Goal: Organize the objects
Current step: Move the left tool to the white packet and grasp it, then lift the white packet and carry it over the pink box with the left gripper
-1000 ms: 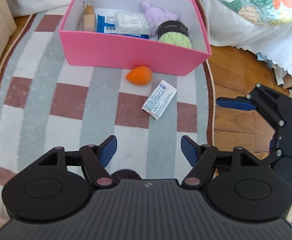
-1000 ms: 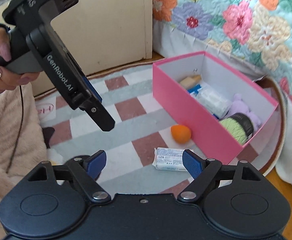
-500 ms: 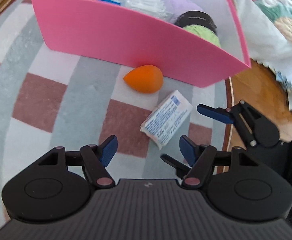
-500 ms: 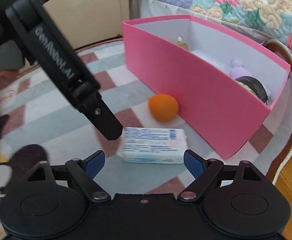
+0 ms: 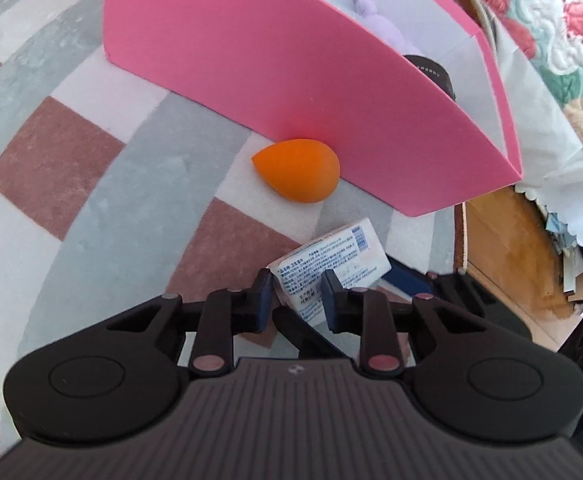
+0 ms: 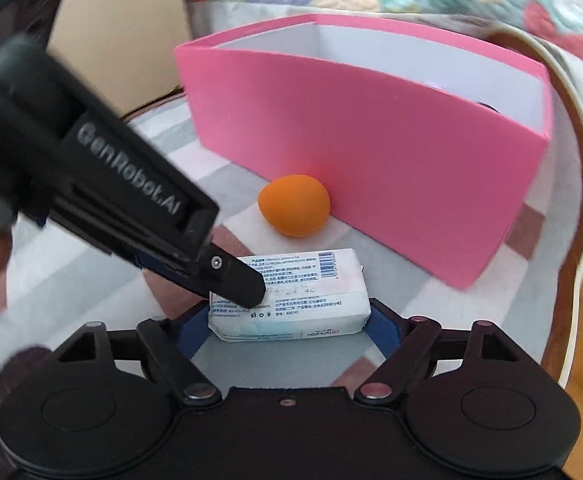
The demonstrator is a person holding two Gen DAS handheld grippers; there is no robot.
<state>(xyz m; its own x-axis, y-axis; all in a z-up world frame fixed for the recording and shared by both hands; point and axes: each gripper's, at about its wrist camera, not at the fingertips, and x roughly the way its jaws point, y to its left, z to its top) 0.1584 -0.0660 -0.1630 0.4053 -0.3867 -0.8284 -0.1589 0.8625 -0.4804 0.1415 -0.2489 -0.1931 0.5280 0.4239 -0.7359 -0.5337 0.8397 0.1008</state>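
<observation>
On the striped rug (image 5: 91, 184), beside the pink box (image 5: 275, 80) and the orange sponge (image 5: 297, 176), both grippers have dropped onto the white wipes packet (image 6: 291, 300): my left gripper (image 5: 296, 300) has just snapped closed, pinching its end, while my right gripper's (image 6: 289, 326) fingers straddle its length, closing in; boxing it should come next

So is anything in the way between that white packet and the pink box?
Nothing blocks it. The white packet lies on the rug just in front of the pink box. The orange sponge sits against the box wall, off to one side. The packet only has to be lifted over the wall.
</observation>
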